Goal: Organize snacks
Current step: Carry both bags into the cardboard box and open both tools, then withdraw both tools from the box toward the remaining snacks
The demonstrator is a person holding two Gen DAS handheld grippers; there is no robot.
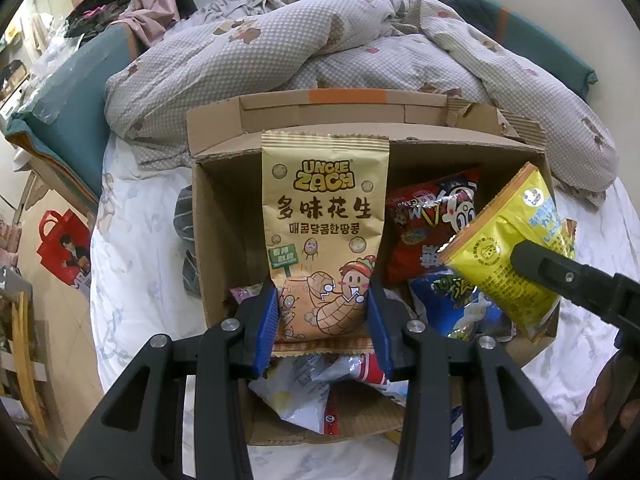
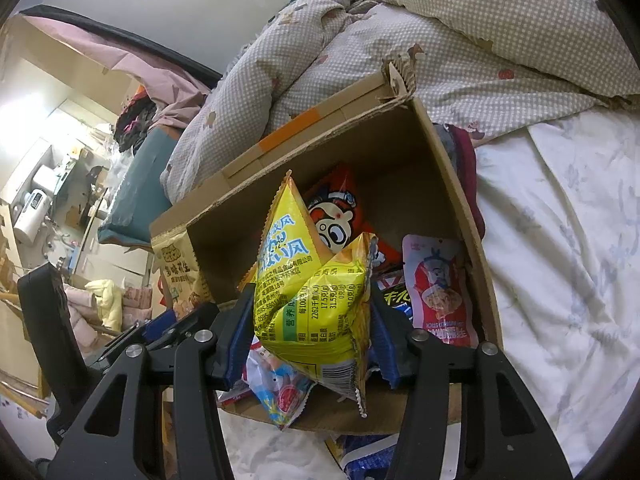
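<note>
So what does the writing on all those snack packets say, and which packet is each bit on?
"UNCLE ZACH" – tan peanut bag, held in the left tool.
"多味花生" – same bag, below the brand.
"매콤달콤한땅콩" – same bag, smaller line.
"2262千焦(kJ)", "17.5克(g)", "31.5克(g)" – nutrition table on the yellow packet in the right tool.
Red cartoon-face bag, blue bag, pink packet: lettering too crumpled or blurred to read.
</note>
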